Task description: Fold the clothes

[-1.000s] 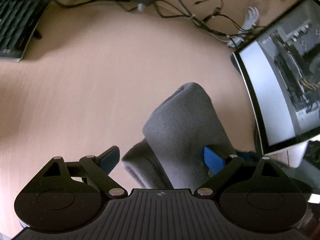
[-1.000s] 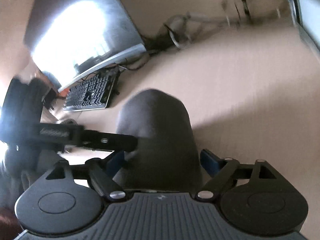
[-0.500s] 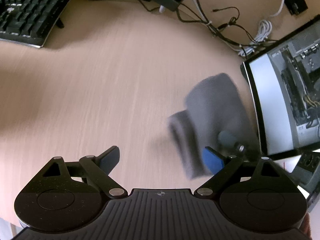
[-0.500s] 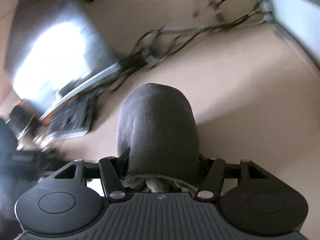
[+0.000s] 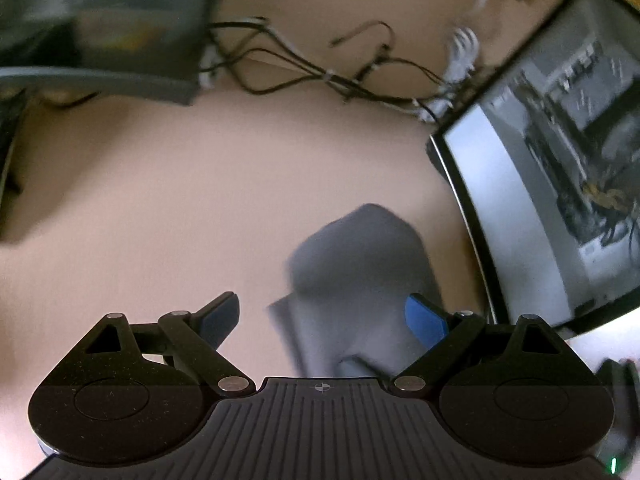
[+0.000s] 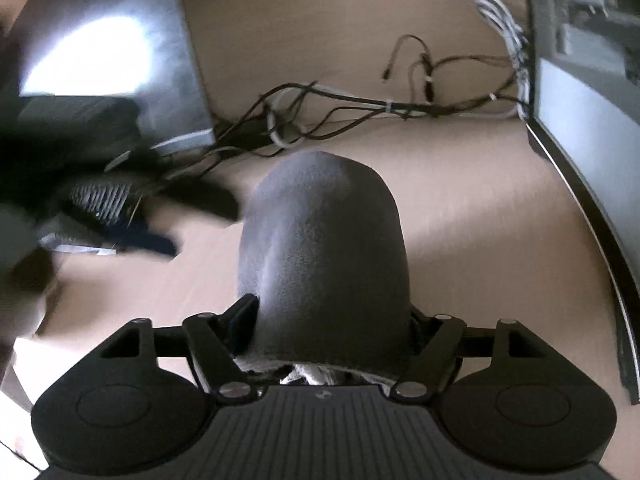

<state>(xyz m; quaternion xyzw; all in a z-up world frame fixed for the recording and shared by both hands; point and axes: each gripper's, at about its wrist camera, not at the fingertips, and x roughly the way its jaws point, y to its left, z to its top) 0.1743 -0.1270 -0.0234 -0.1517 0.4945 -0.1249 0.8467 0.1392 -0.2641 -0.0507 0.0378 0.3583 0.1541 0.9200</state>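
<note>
Now grey sock (image 6: 324, 248) between right tongs (image 6: 328, 328)

Grey cloth (image 6: 324, 248); tan table (image 5: 160, 208); black cables (image 6: 340, 108).

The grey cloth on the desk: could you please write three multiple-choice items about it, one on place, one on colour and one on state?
1. Where does the cloth lie in the right wrist view?
A. Between the right gripper's fingers
B. On the keyboard
C. Over the cables

2. What colour are the left gripper's pads?
A. Red
B. Blue
C. White

3. How does the left gripper stand?
A. Shut on the cloth
B. Shut on a cable
C. Open, holding nothing

Answers:
1 A: the cloth runs back between both fingers.
2 B: blue shows on each fingertip.
3 C: the fingers stand wide apart, with the cloth lying on the desk beyond them.
</note>
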